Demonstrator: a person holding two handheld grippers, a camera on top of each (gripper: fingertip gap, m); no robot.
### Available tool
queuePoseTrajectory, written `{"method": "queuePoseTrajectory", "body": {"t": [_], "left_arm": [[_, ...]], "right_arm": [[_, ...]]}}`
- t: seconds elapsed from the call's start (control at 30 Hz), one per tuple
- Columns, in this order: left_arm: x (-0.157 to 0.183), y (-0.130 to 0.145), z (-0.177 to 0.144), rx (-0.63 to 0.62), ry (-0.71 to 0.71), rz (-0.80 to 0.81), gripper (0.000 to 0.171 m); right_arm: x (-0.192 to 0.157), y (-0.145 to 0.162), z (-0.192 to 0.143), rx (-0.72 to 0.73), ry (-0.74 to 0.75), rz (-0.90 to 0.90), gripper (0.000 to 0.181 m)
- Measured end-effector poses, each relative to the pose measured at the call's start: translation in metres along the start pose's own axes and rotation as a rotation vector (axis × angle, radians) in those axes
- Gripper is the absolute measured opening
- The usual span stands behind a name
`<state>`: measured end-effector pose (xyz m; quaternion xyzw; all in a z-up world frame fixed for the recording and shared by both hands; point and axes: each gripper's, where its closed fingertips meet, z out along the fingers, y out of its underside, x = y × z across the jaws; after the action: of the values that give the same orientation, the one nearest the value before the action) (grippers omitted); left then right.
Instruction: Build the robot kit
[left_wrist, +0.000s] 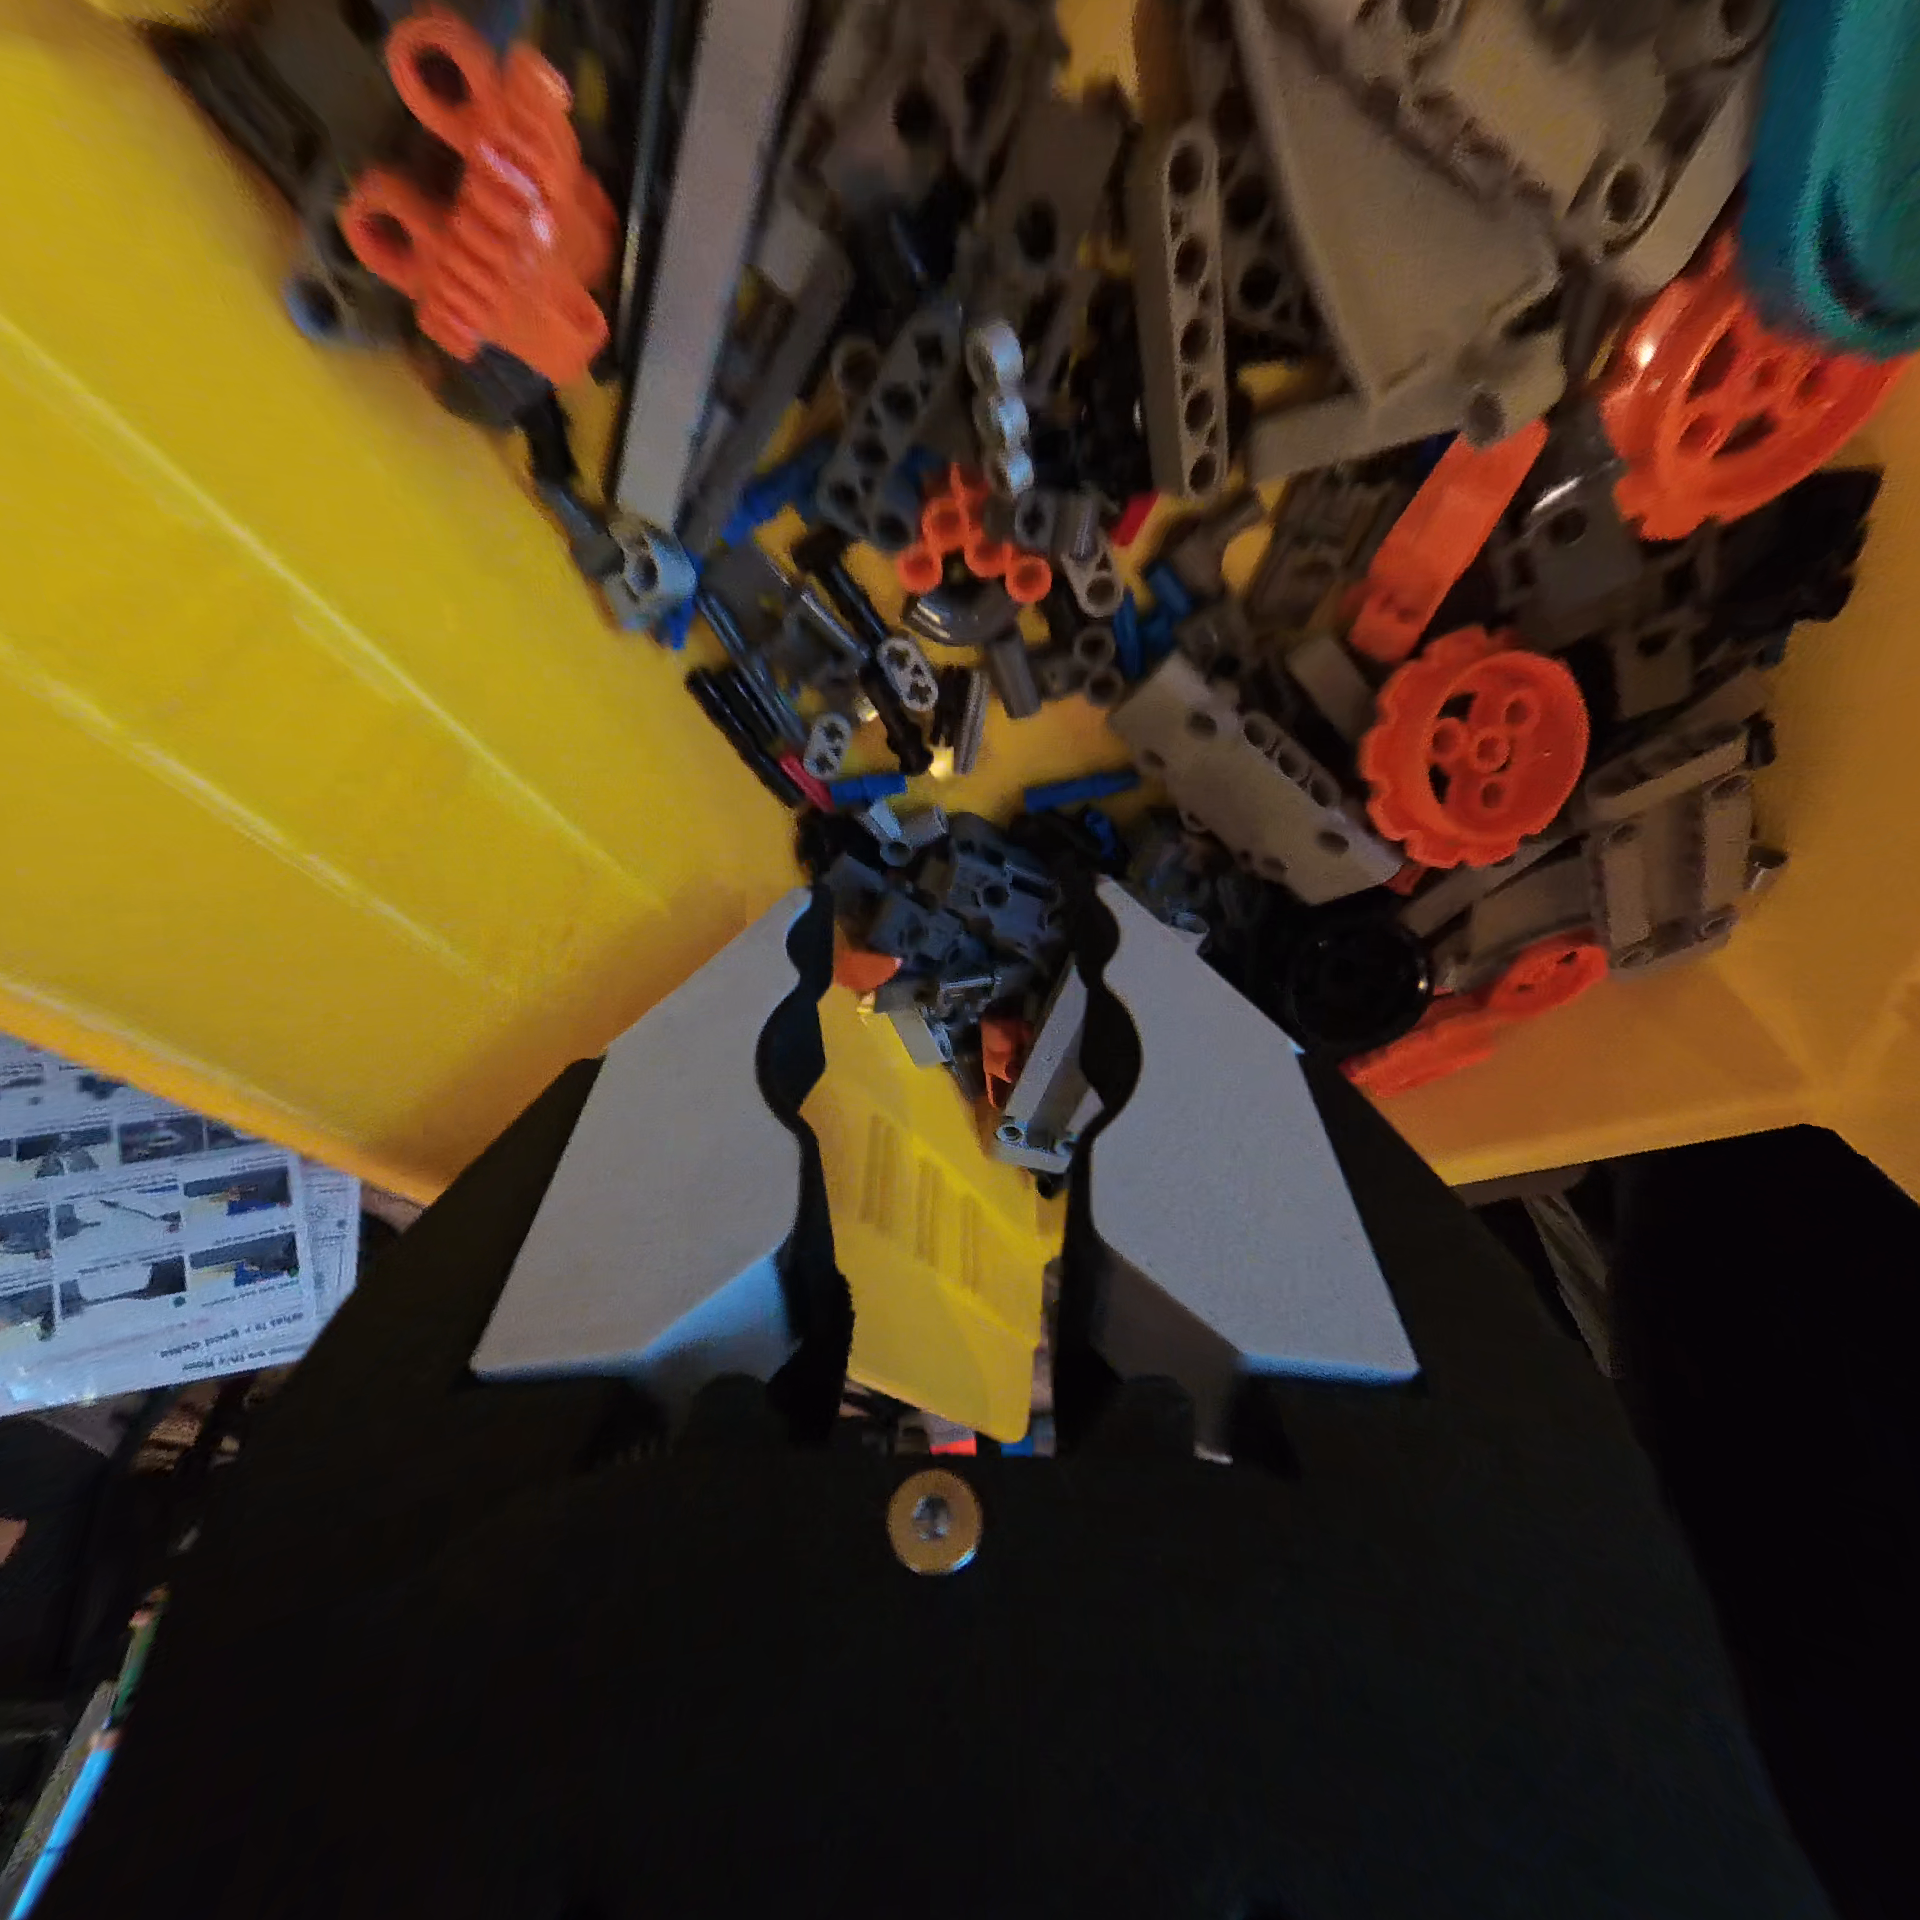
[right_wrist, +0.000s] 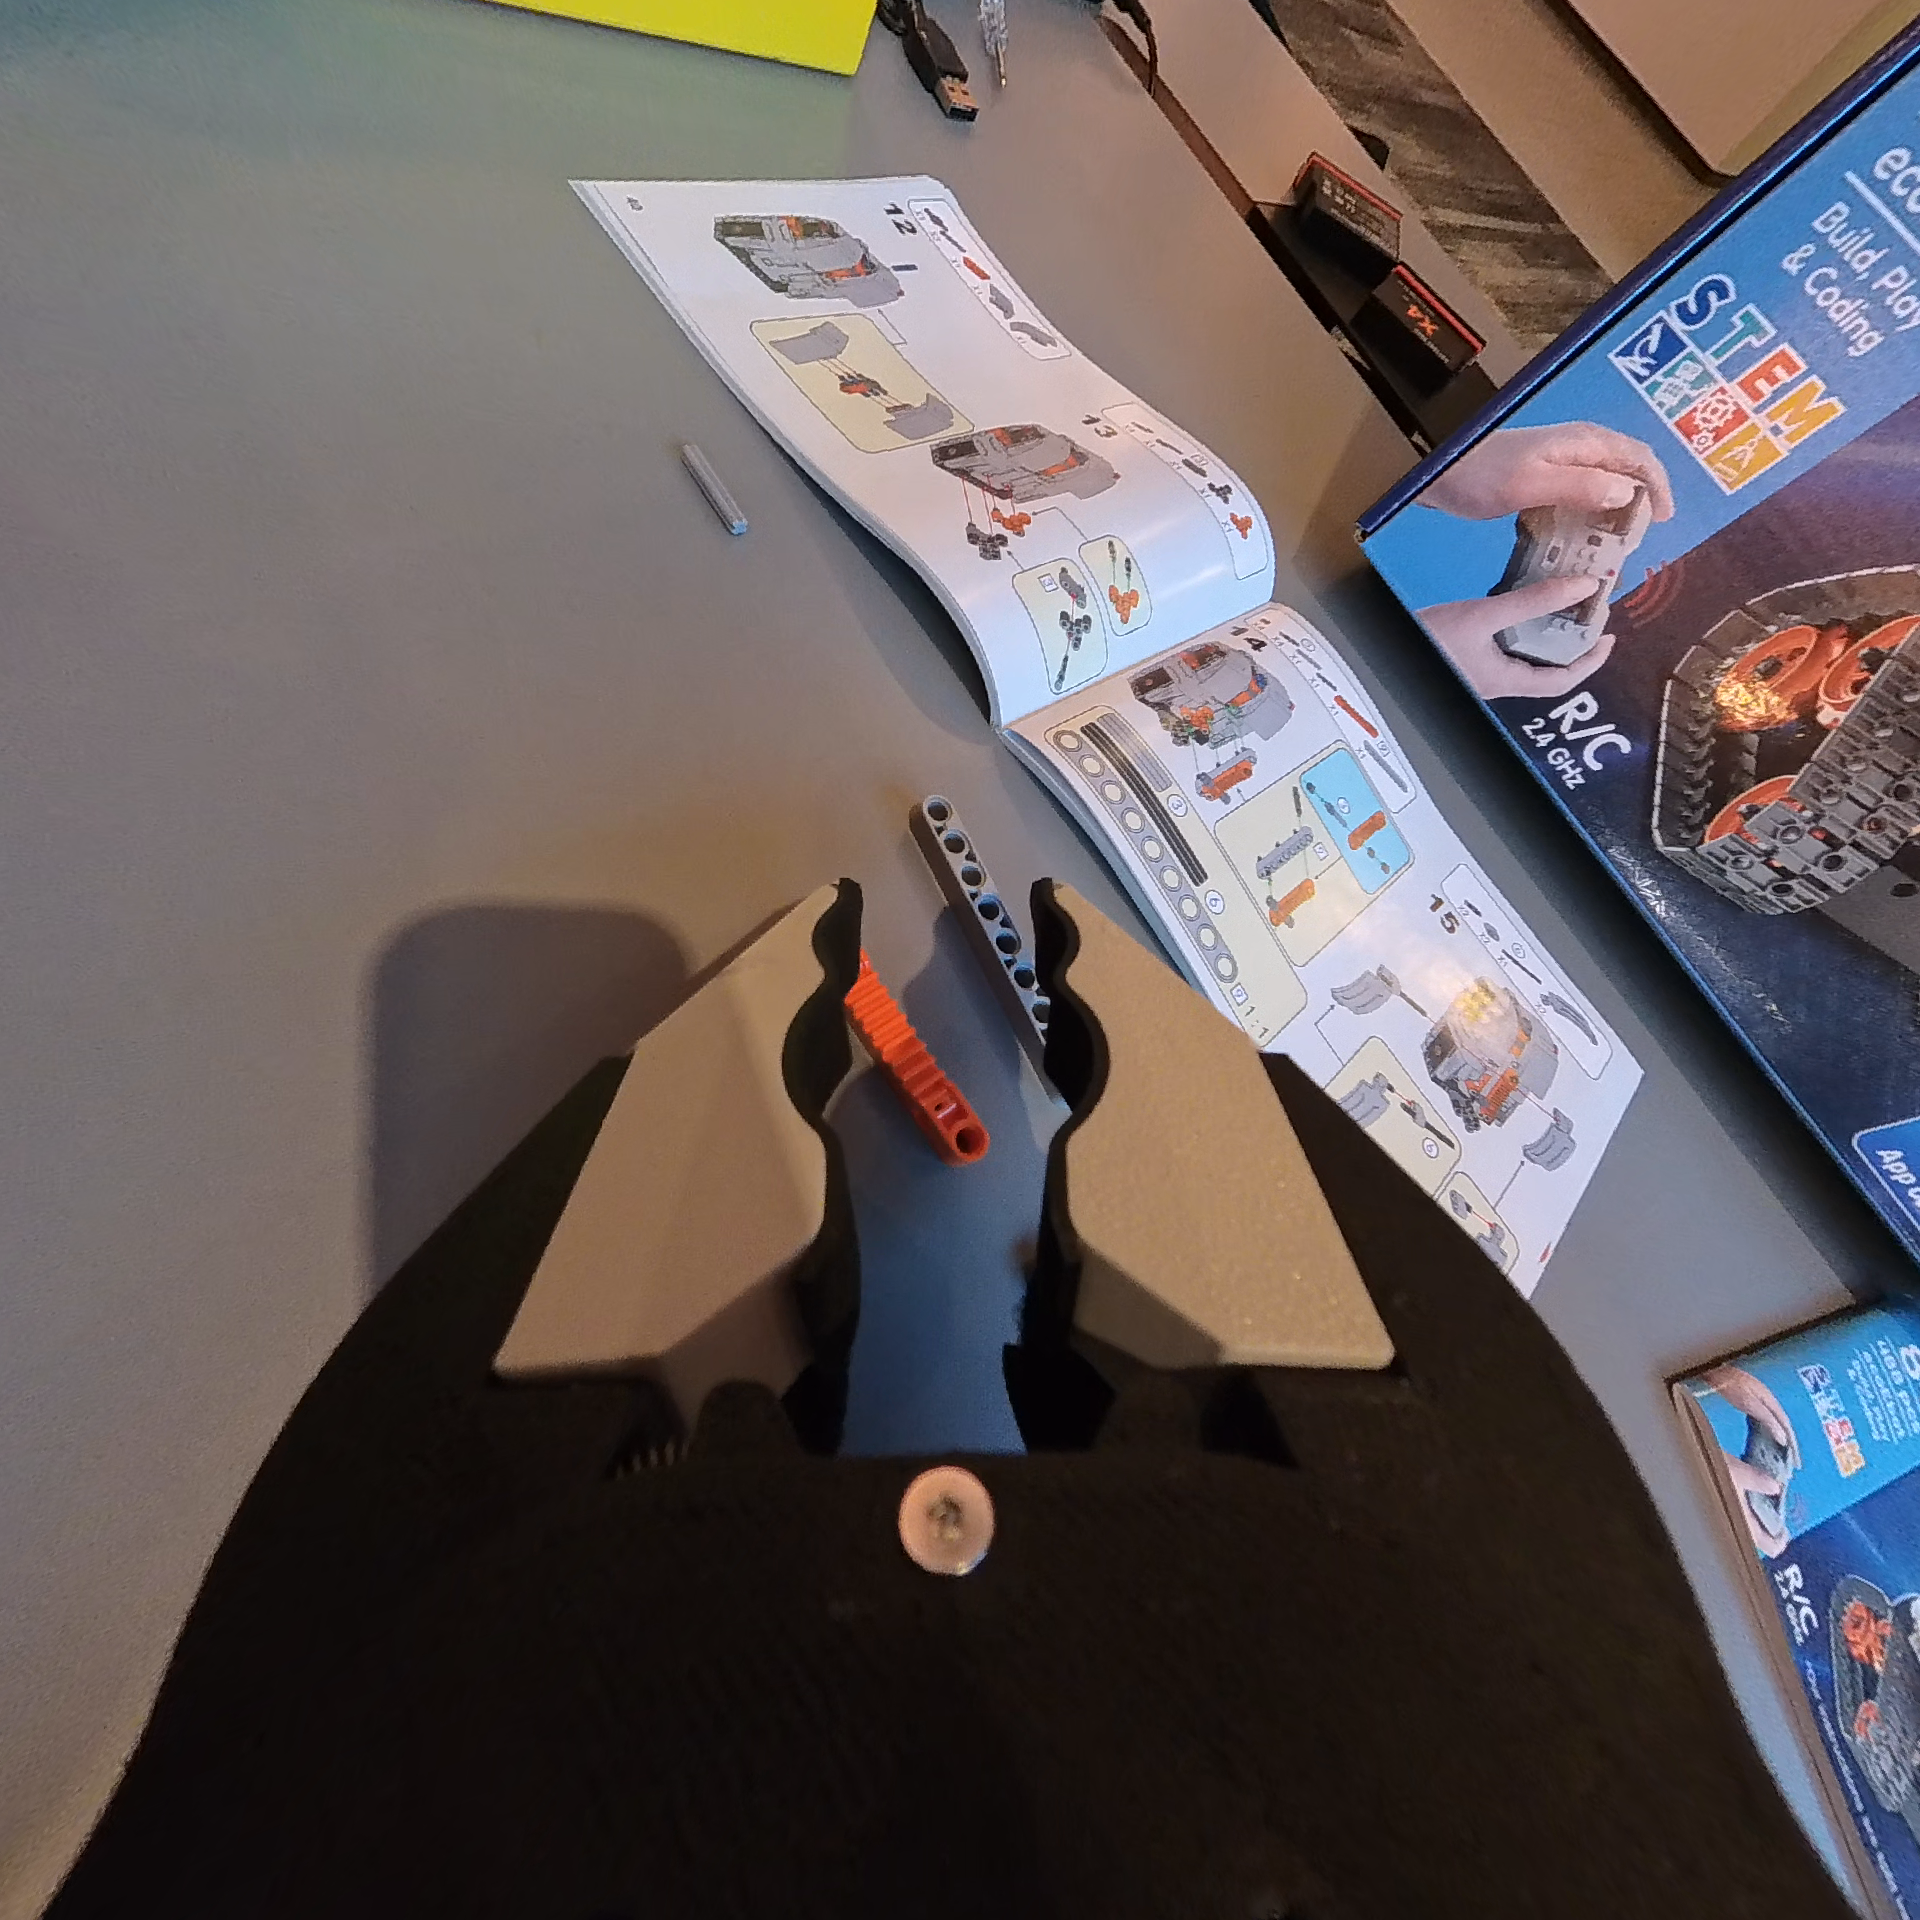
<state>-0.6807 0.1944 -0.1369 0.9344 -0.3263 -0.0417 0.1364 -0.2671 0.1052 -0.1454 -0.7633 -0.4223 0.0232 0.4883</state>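
Left claw: the left claw (left_wrist: 951, 904) reaches into the near corner of a yellow bin (left_wrist: 260, 623). Its jaws stand apart, with a ribbed stretch of the bin's rim running up between them.
Left claw grip: I cannot tell whether it presses on anything. A clump of dark grey pieces (left_wrist: 935, 925) sits right between the tips, and a pale grey beam (left_wrist: 1049, 1081) leans on the inside of one finger.
Bin contents: a loose heap of grey holed beams, black and blue pins, and orange parts. An orange toothed wheel (left_wrist: 1475, 748) lies flat to one side.
Beside the bin: a printed sheet (left_wrist: 156, 1247) shows past the outer wall.
Right claw: the right claw (right_wrist: 945, 894) hangs over the grey surface (right_wrist: 364, 520), jaws wide and gripping nothing.
Orange toothed bar (right_wrist: 914, 1060): it lies in the gap. The long axis slants from one fingertip back toward the claw's body, rounded holed end nearest the camera.
Grey holed beam (right_wrist: 982, 914): it lies just beside the other finger. The long axis points away from the claw, and the near end is hidden behind that finger.
Small grey axle (right_wrist: 714, 488): it lies alone, well apart from both.
Further off: an open instruction booklet (right_wrist: 1091, 623), with a blue kit box (right_wrist: 1714, 571) beyond it.
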Motion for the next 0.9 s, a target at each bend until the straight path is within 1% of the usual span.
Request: {"method": "queuePoseTrajectory", "body": {"t": [0.1, 0.17, 0.23, 0.33, 0.37, 0.4, 0.43, 0.6, 0.7, 0.9], "left_arm": [[0.005, 0.006, 0.011, -0.022, 0.015, -0.005, 0.046], [0.006, 0.008, 0.016, -0.035, 0.018, -0.021, 0.041], [0.008, 0.007, 0.020, -0.020, 0.021, -0.018, 0.041], [0.010, 0.010, 0.026, -0.028, 0.035, -0.014, 0.036], [0.011, 0.010, 0.026, -0.025, 0.046, -0.012, 0.032], [0.015, 0.010, 0.027, -0.031, 0.072, 0.004, 0.023], [0.019, 0.011, 0.028, -0.039, 0.097, 0.023, 0.018], [0.019, 0.015, 0.026, -0.056, 0.088, 0.060, 0.017], [0.021, 0.005, 0.016, -0.007, 0.106, 0.079, 0.017], [0.011, -0.032, -0.006, 0.126, 0.103, 0.066, 0.016]], "right_arm": [[0.000, 0.000, 0.000, 0.000, 0.000, -0.003, 0.031], [0.000, 0.000, 0.000, 0.001, -0.001, -0.004, 0.031], [-0.001, 0.000, 0.000, 0.001, -0.001, -0.005, 0.031], [-0.001, 0.000, 0.000, 0.001, -0.002, -0.007, 0.030], [-0.001, 0.000, 0.000, 0.001, -0.002, -0.008, 0.030], [-0.001, 0.000, 0.000, 0.001, -0.003, -0.008, 0.030], [-0.001, 0.000, 0.000, 0.001, -0.003, -0.009, 0.030], [-0.001, 0.000, 0.000, -0.003, -0.002, -0.010, 0.030], [-0.001, 0.001, 0.001, -0.006, 0.001, -0.012, 0.030], [0.000, 0.002, 0.001, -0.011, 0.007, -0.017, 0.030]]}}
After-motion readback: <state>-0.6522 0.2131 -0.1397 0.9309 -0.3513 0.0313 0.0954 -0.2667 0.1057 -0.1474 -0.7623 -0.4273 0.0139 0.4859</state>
